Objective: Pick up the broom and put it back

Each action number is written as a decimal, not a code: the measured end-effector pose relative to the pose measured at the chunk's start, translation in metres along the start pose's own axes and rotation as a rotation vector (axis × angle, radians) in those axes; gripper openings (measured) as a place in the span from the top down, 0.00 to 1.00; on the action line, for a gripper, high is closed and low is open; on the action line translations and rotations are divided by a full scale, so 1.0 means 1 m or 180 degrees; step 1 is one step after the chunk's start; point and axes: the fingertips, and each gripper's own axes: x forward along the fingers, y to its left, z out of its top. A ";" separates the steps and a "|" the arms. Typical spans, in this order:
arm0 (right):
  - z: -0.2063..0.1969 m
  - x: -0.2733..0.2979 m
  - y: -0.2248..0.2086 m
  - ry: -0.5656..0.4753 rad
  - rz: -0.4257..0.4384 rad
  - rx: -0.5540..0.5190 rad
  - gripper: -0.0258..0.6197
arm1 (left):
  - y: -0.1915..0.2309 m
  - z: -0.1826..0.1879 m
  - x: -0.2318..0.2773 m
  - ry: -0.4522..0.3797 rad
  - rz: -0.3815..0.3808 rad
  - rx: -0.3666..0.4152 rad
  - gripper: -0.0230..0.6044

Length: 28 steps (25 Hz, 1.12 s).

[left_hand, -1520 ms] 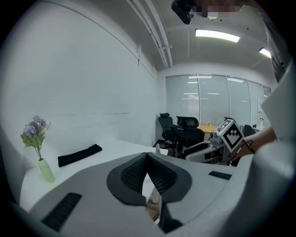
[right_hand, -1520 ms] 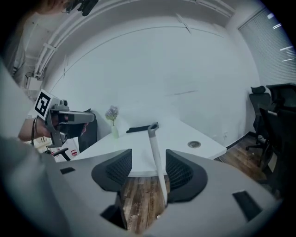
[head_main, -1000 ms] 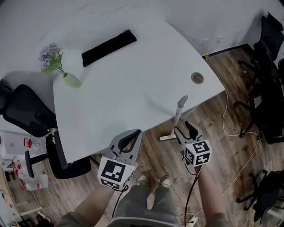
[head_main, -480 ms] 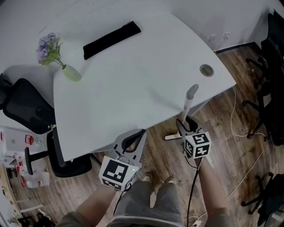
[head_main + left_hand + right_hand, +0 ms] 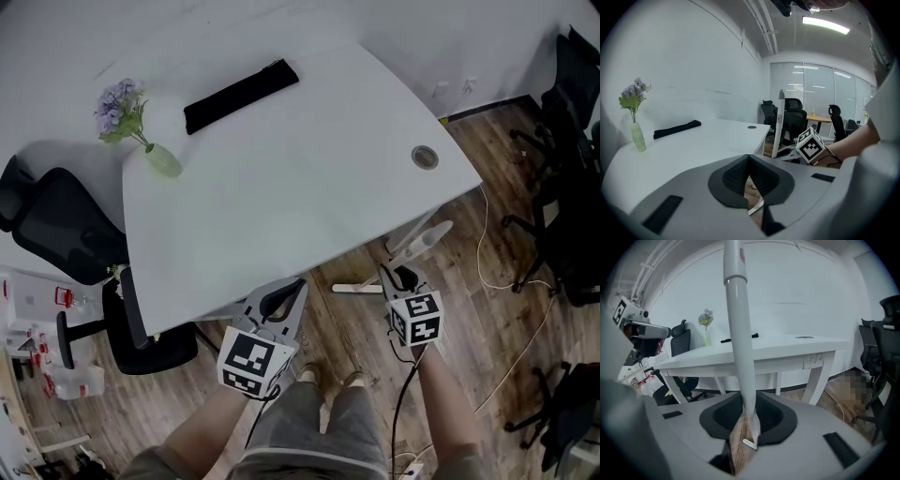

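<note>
A white broom stands on the wooden floor by the table's near corner, its handle (image 5: 424,242) leaning right and its head (image 5: 354,288) on the boards. My right gripper (image 5: 398,274) is closing on the lower handle. In the right gripper view the handle (image 5: 739,333) runs up between the dark pads (image 5: 771,416), which press on it. My left gripper (image 5: 286,295) hangs lower left, under the table edge, shut with nothing held. From the left gripper view (image 5: 749,161) the handle (image 5: 778,126) shows upright beside the right gripper's marker cube (image 5: 810,145).
The white table (image 5: 281,187) carries a vase of purple flowers (image 5: 159,159), a black strip (image 5: 241,97) and a cable grommet (image 5: 425,157). A black office chair (image 5: 56,225) stands at the left and more chairs (image 5: 562,187) at the right. Cables (image 5: 497,272) trail over the floor.
The right gripper's jaws have closed around the broom handle. The handle, upright before, now leans to the right. The left gripper has barely shifted.
</note>
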 end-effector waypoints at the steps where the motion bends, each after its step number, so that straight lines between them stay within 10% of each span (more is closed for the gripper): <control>1: 0.006 -0.010 0.003 -0.0027 -0.0006 0.0018 0.80 | -0.001 0.004 -0.005 -0.0001 -0.0005 0.0003 0.94; 28: 0.305 -0.369 0.081 -0.1365 -0.0311 -0.0459 0.80 | -0.027 0.238 -0.191 -0.0886 0.0019 0.0528 0.94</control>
